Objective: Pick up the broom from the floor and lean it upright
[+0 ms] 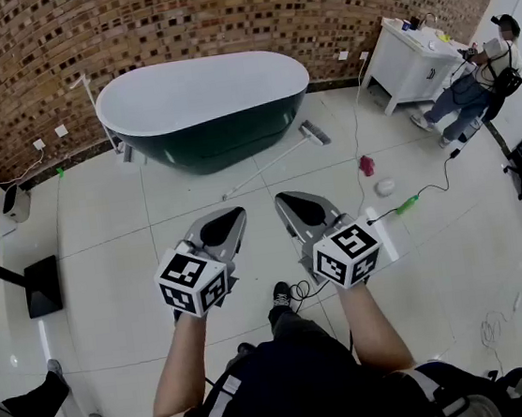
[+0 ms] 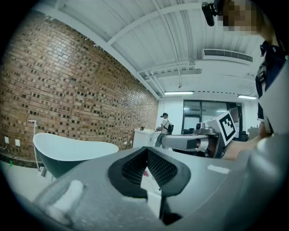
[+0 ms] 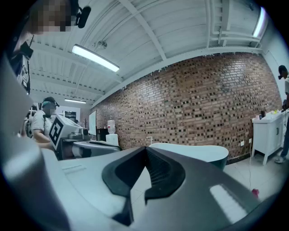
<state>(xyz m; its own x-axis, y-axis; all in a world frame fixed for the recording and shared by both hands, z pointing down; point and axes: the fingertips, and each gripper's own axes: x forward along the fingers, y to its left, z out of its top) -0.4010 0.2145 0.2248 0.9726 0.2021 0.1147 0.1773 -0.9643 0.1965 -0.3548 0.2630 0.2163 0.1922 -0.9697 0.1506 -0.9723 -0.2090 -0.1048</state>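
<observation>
The broom (image 1: 274, 161) lies flat on the white floor in the head view, its white handle running from near the tub's front toward its grey head (image 1: 314, 132) at the right. My left gripper (image 1: 235, 215) and right gripper (image 1: 286, 200) are held side by side at waist height, well short of the broom, both pointing nearly level toward the tub. Each one's jaws meet at the tips with nothing between them. In the left gripper view the left gripper (image 2: 146, 150) is shut; in the right gripper view the right gripper (image 3: 146, 150) is shut too.
A dark green bathtub (image 1: 203, 109) stands against the brick wall (image 1: 172, 25). A white cabinet (image 1: 410, 60) and a person (image 1: 472, 82) are at the far right. A red object (image 1: 366, 165), a white object (image 1: 386, 186), a green tool (image 1: 406, 204) and cables lie on the floor.
</observation>
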